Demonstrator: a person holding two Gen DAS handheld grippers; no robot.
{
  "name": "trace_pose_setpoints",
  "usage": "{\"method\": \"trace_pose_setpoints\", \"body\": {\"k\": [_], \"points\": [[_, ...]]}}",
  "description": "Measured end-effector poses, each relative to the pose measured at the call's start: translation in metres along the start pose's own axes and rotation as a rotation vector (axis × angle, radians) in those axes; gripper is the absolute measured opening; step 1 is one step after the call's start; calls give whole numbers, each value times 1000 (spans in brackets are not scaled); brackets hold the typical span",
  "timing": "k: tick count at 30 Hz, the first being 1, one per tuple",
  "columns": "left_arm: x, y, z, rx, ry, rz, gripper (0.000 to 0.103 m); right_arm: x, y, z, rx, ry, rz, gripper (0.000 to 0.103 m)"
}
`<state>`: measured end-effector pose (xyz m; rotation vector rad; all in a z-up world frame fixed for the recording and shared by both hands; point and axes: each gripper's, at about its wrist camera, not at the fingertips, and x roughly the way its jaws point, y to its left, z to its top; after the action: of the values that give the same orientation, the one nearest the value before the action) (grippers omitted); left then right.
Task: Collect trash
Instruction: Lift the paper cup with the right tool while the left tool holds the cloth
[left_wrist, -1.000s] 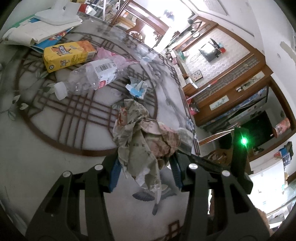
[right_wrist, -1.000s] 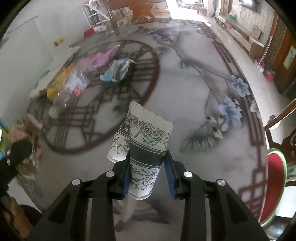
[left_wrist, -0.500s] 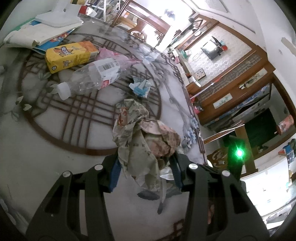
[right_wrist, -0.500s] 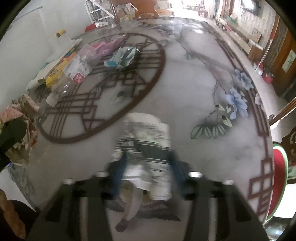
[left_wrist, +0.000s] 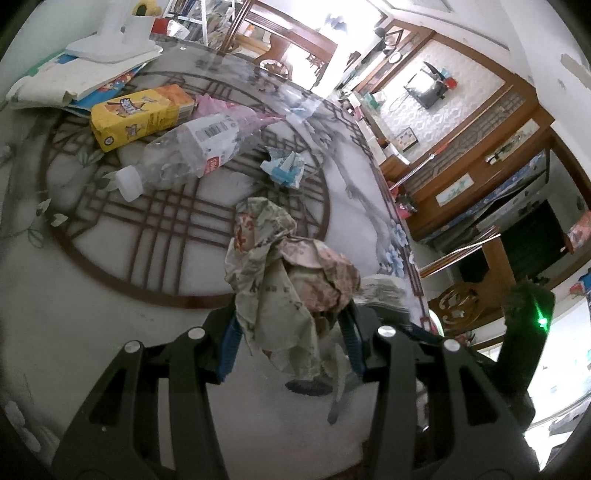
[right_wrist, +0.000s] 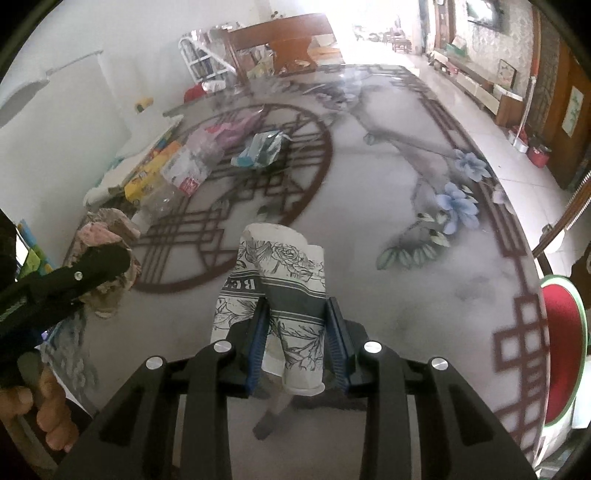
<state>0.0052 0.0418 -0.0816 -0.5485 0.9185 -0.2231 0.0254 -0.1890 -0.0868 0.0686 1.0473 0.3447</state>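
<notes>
My left gripper (left_wrist: 290, 332) is shut on a crumpled wad of printed paper (left_wrist: 284, 273) and holds it above the table. My right gripper (right_wrist: 295, 332) is shut on a crushed floral paper cup (right_wrist: 280, 291), also held above the table. The left gripper and its paper wad show at the left of the right wrist view (right_wrist: 99, 258). On the table lie a clear plastic bottle (left_wrist: 184, 155), a yellow carton (left_wrist: 140, 114), a pink plastic bag (left_wrist: 229, 110) and a blue-white wrapper (left_wrist: 284, 168).
The glass table top (right_wrist: 388, 221) has a round lattice pattern and blue flowers. Papers and a white object (left_wrist: 92, 62) are stacked at its far left. A red-seated chair (right_wrist: 561, 332) stands at the right edge. Wooden cabinets (left_wrist: 480, 177) line the room behind.
Both grippers kept their hold. The right gripper shifted with blur, then steadied closer to the left gripper. The left view tilted slightly, and the table trash appears a little nearer.
</notes>
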Motion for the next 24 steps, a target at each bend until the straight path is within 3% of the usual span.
{"method": "trace_pose_setpoints", "body": {"k": [13, 24], "points": [[5, -16, -6, 55, 0, 51, 45, -46, -43, -20, 72, -82, 11, 31], [11, -41, -13, 95, 9, 46, 45, -70, -56, -25, 68, -126, 48, 31]]}}
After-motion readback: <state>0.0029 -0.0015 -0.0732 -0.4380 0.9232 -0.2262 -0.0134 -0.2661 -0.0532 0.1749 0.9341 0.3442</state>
